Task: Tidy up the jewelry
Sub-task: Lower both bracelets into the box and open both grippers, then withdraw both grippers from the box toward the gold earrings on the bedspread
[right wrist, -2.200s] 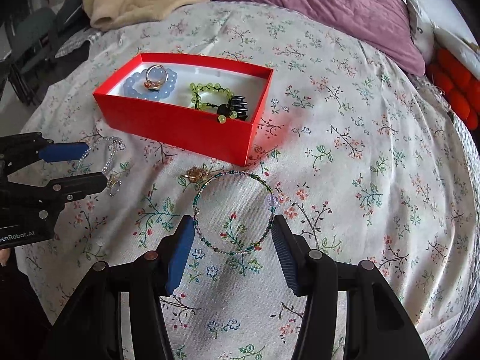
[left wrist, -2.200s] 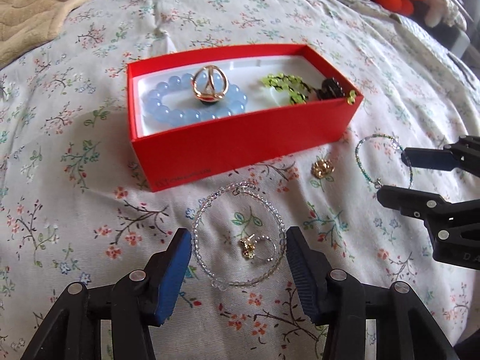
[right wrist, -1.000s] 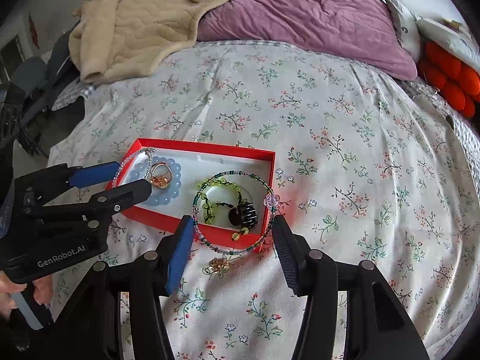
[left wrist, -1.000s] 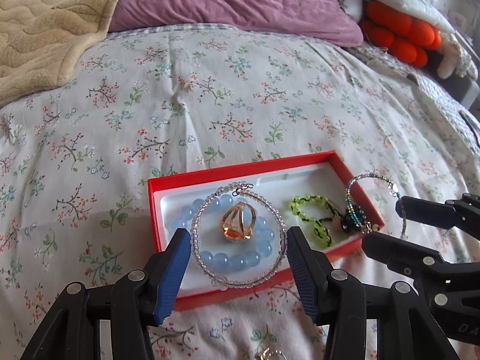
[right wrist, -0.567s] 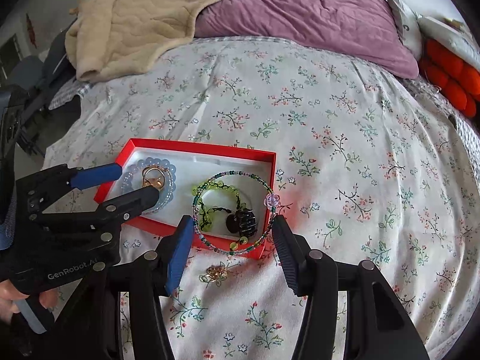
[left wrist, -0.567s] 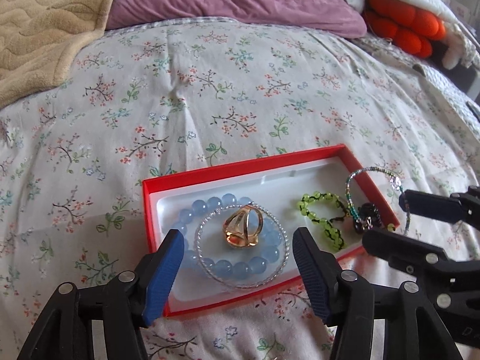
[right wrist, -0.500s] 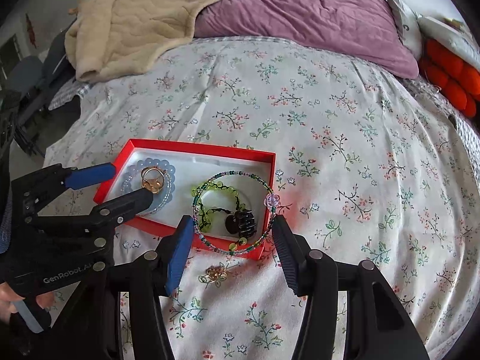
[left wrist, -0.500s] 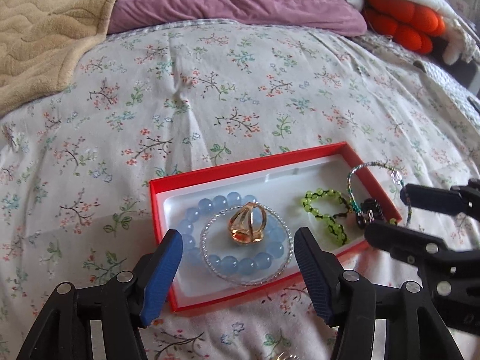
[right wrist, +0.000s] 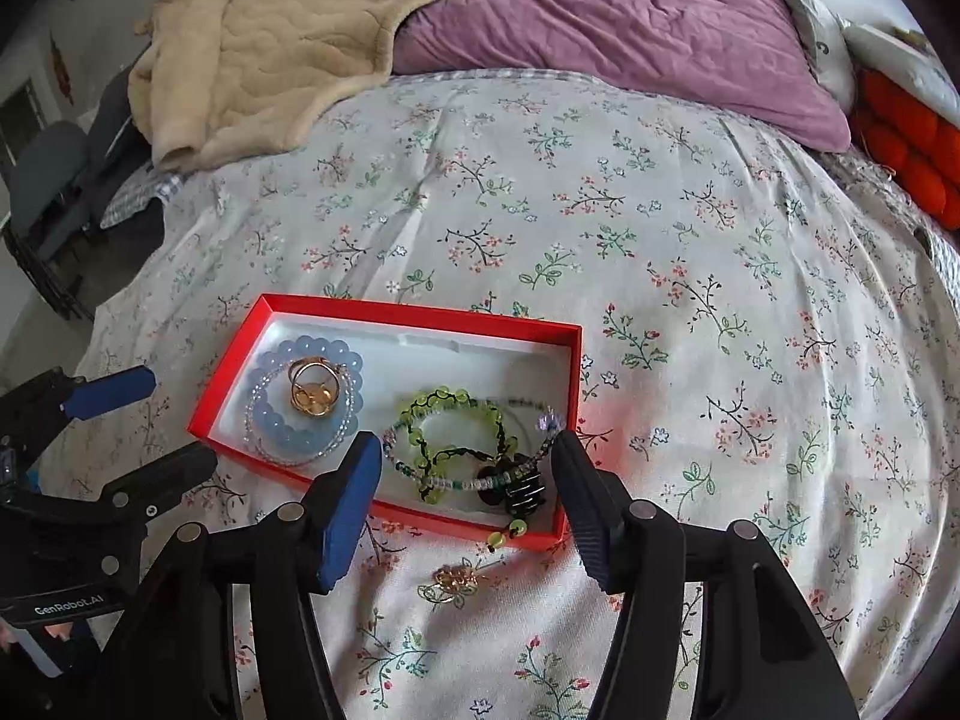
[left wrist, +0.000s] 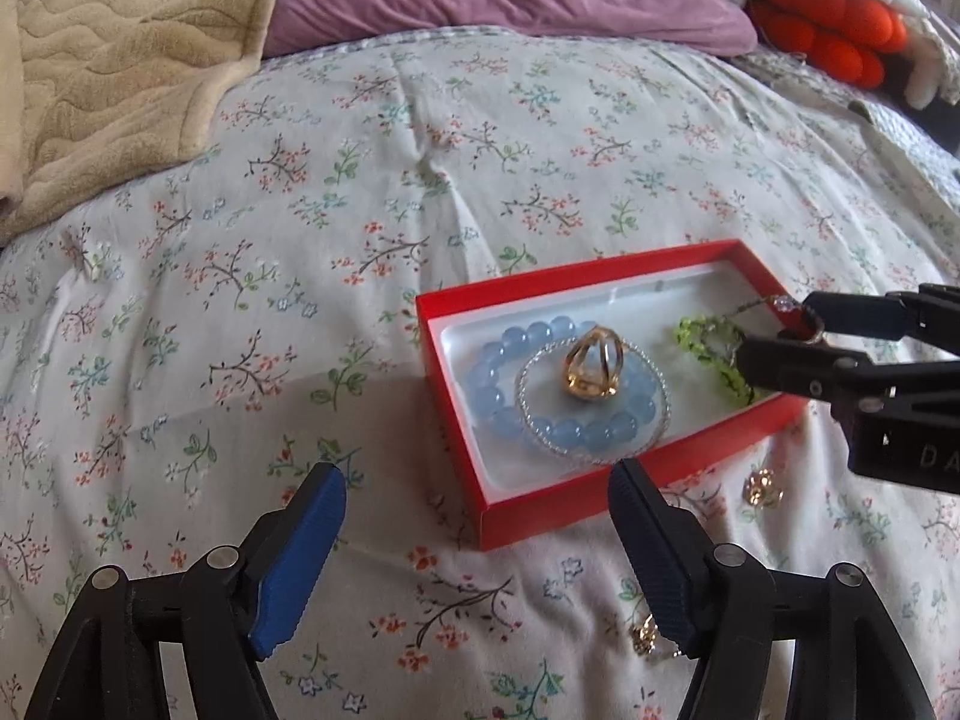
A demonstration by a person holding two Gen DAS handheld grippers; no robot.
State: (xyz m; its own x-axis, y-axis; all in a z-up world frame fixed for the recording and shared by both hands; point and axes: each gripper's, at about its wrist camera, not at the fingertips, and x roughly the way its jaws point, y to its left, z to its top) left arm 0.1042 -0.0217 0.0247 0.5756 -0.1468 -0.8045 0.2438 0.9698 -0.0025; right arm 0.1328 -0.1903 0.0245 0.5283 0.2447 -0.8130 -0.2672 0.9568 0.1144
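Note:
A red box [left wrist: 540, 507] [right wrist: 420, 318] with a white lining lies on the floral bedspread. In it lie a blue bead bracelet [left wrist: 498, 414] [right wrist: 282, 432], a clear bead bracelet [left wrist: 591, 447] [right wrist: 255, 405] on top of it, a gold ring [left wrist: 591, 369] [right wrist: 312, 390], a green bead bracelet [left wrist: 696, 342] [right wrist: 444, 402] and a black clip [right wrist: 519, 489]. My left gripper [left wrist: 477, 552] [right wrist: 144, 426] is open and empty, left of the box. My right gripper [right wrist: 468, 492] [left wrist: 780, 339] holds a thin teal bead bangle [right wrist: 456, 485] stretched between its fingers over the box's right end.
A gold flower earring [left wrist: 761, 487] [right wrist: 456, 579] lies on the bedspread in front of the box. Another small gold piece [left wrist: 645, 636] lies by my left gripper's right finger. A beige blanket [left wrist: 120, 60], a purple pillow [right wrist: 600, 18] and orange cushions [left wrist: 822, 24] lie at the back.
My left gripper has opened, dropped the clear bead bracelet onto the blue bracelet in the box, and pulled back to the left. My right gripper has lowered the teal bangle over the box's right end.

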